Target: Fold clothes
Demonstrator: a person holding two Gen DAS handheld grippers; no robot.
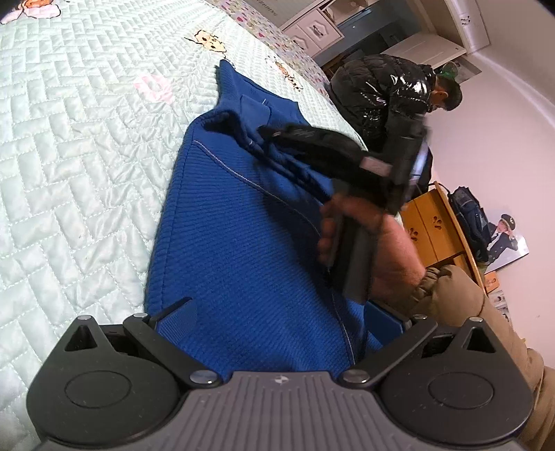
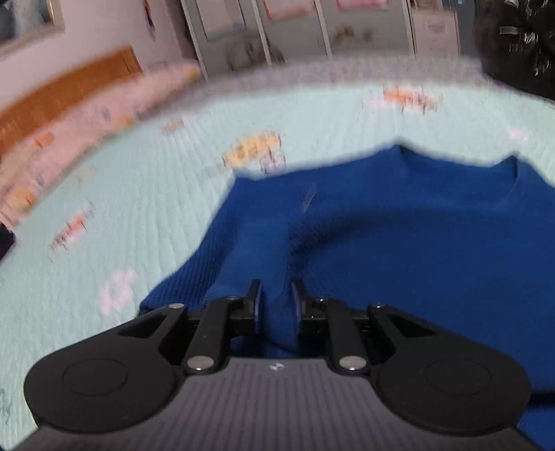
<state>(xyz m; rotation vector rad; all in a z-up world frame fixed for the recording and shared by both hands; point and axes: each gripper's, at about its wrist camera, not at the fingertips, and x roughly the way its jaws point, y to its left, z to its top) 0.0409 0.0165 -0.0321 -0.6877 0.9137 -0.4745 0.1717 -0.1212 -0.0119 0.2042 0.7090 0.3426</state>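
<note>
Blue knit sweater [image 1: 249,222] lies spread on a big bed, over a pale green quilt [image 1: 79,145] with little cartoon animals on it. Part of the sweater is bunched up and pulled across the rest, so this looks like the middle of a fold. The right gripper [image 2: 275,298] has its two fingers squeezed close on a ridge of the blue cloth and holds it up a bit; that view is blurry. The person's right hand [image 1: 364,243] grips its handle over the sweater. The left gripper [image 1: 277,312] has its fingers spread wide, low by the near edge of the sweater with cloth between them, but nothing is pinched. Next, I think the pinched piece needs to be carried over and laid flat, and the left gripper could hold the edge down so it does not slide. At the bed's far side, another person in a shiny black puffy coat [image 1: 381,90] bends over. A yellow wooden cabinet [image 1: 437,222] and white cupboards [image 1: 322,27] stand by the wall.
</note>
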